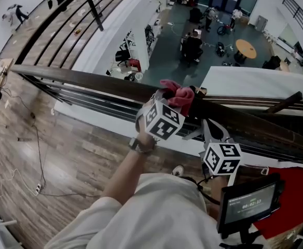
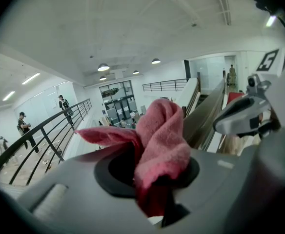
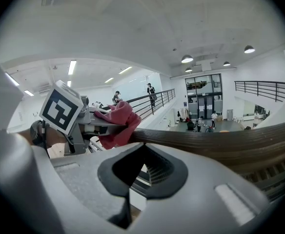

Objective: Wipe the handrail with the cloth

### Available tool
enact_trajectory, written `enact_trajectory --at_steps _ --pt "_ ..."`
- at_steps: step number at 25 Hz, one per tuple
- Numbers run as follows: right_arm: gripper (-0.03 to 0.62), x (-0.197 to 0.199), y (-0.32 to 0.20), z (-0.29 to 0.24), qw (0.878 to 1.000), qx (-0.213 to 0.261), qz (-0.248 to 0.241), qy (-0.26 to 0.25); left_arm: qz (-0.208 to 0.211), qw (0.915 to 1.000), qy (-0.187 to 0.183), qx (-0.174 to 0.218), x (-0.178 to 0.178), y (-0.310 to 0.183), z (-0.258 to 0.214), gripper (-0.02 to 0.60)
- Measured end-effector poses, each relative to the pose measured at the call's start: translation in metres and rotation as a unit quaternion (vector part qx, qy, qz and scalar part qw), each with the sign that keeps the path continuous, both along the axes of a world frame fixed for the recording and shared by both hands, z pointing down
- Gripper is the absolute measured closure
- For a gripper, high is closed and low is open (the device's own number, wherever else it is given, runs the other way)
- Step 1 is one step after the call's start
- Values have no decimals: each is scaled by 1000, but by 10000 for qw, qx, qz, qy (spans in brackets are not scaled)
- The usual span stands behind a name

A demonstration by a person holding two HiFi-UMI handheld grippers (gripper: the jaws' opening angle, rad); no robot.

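Observation:
The dark brown handrail (image 1: pixel 89 80) runs from the left edge to the right across the head view. A pink cloth (image 1: pixel 178 95) lies bunched on top of it, with my left gripper (image 1: pixel 172 101) shut on it. In the left gripper view the cloth (image 2: pixel 162 135) fills the jaws and the handrail (image 2: pixel 207 115) runs away behind it. My right gripper (image 1: pixel 209 127) sits just to the right, close under the rail, shut with nothing in it. The right gripper view shows the handrail (image 3: pixel 220 139) beyond its shut jaws, and the cloth (image 3: pixel 117 121) at the left.
Beyond the rail is a drop to a lower floor (image 1: pixel 203 45) with desks and people. A wooden walkway (image 1: pixel 47 154) with cables lies under me. A small screen (image 1: pixel 250 204) and a red surface (image 1: pixel 297 191) are at the lower right. Black balusters (image 1: pixel 94 7) curve off upper left.

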State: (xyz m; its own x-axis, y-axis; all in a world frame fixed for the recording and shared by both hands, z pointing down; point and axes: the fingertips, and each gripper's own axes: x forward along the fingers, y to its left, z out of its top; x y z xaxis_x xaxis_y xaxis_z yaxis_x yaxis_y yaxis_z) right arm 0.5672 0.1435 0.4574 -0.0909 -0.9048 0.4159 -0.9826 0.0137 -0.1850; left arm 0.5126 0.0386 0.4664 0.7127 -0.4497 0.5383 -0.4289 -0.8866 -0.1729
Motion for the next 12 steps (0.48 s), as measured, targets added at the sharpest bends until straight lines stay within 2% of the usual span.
enact_trajectory --at_steps 3,8,12 --pt "591 -13 -9 2 10000 13 -10 35 -29 10000 21 -6 -16 -8 5 451" --pt "591 -11 -14 -12 10000 27 -55 58 -78 10000 4 -26 -16 -13 -5 451" --pt "591 -27 -21 -13 9999 49 -85 95 -104 9999 -11 22 -32 -21 -3 451"
